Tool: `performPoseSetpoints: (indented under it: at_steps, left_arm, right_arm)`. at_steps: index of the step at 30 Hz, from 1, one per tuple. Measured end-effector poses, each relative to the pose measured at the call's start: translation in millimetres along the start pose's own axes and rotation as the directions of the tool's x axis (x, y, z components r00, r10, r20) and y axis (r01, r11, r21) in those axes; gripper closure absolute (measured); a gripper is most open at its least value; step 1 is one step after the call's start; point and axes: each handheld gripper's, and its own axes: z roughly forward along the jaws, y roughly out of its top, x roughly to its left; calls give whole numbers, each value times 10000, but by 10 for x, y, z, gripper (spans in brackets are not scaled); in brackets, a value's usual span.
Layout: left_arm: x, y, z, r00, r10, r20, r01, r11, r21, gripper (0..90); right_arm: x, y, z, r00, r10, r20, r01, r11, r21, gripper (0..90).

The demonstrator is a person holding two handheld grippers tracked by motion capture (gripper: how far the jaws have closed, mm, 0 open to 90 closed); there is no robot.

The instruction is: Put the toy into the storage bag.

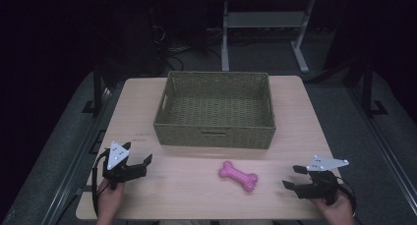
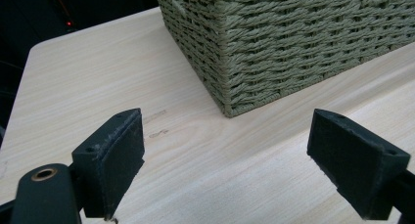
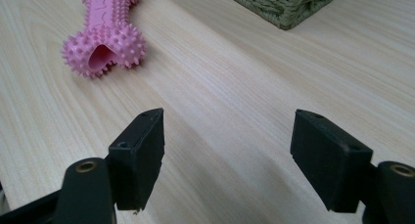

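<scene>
The left gripper [image 1: 140,162] and the right gripper [image 1: 294,177] both have jaws spread wide. The pink bone toy [image 1: 238,175] lies on the table [image 1: 187,195] between them, near the woven basket [image 1: 214,135].

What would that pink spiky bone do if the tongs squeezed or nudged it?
The pink bone looks like hollow rubber, given the opening at its end, so it would probably squash a little and feel light. Its nubs should grip rather than slip. Lying flat with knobby ends, it seems unlikely to roll far.
</scene>
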Motion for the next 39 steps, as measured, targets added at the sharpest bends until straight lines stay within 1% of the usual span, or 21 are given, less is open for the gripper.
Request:
performPoseSetpoints:
  at_steps: [2,4,7,9,12,14,15,17,18,19,23,25,29,32,33,34,35,36,37,39]
  left_arm:
    - [12,-5,14,10000,-66,35,65,9999,82,133]
    - [43,-20,17,9997,-217,137,214,9995,226,133]
    - [54,-30,13,9995,-295,144,292,9994,199,133]
    - [63,-36,10,9993,-359,132,357,9992,163,133]
    - [72,-36,6,9992,-383,132,381,9991,159,133]
    - [73,-41,2,9989,-421,205,418,9990,136,133]
    - [72,-44,2,9987,-445,246,441,9989,153,133]
    - [73,-47,5,9988,-416,249,411,9989,203,133]
    - [73,-48,5,9987,-453,246,448,9988,220,133]
    - [74,-46,3,9986,-469,250,464,9987,229,133]
    - [69,-40,-26,9989,-437,189,435,9990,100,133]
    - [70,-41,-21,9987,-483,188,482,9988,79,133]
    - [79,-49,-6,9982,-555,238,551,9983,181,133]
    - [83,-43,-6,9981,-575,216,572,9983,150,133]
    - [84,-41,-7,9981,-572,229,569,9983,140,133]
    - [86,-39,-10,9982,-550,229,546,9984,152,133]
    - [85,-38,-12,9983,-546,219,543,9984,148,133]
    - [84,-37,-14,9983,-546,218,543,9984,147,133]
    - [83,-35,-16,9982,-551,224,548,9984,149,133]
    - [80,-33,-28,9984,-529,214,526,9985,116,133]
  right_arm:
    - [-4,1,3,10000,-7,-51,8,10000,37,282]
    - [-3,12,12,9999,-14,-123,15,9999,135,280]
    - [9,28,7,9999,-85,-93,86,9998,187,279]
    - [27,51,3,9999,-71,-156,74,9998,205,270]
    - [71,118,16,9991,-311,-272,320,9988,358,264]
    - [109,181,42,9980,-521,-354,541,9968,596,252]
    - [121,203,54,9976,-543,-433,572,9961,668,251]
    - [151,251,91,9962,-794,-362,817,9945,662,241]
    - [159,267,104,9962,-800,-352,822,9943,682,241]
    - [168,298,129,9962,-785,-373,811,9941,724,238]
    - [215,390,192,9921,-1152,-505,1191,9893,843,238]
    - [244,440,211,9902,-1256,-614,1308,9872,910,238]
    - [275,475,224,9896,-1240,-734,1308,9867,963,238]
    - [321,525,257,9860,-1390,-917,1486,9830,1081,238]
    - [337,550,282,9842,-1452,-1018,1570,9802,1204,232]
    - [365,598,330,9807,-1557,-1181,1721,9743,1451,231]
    - [365,598,330,9807,-1557,-1181,1721,9743,1451,231]
    - [380,619,346,9791,-1638,-1203,1811,9717,1515,232]
    - [406,654,366,9759,-1783,-1257,1974,9670,1611,236]
    - [445,716,399,9715,-1913,-1399,2140,9617,1711,237]
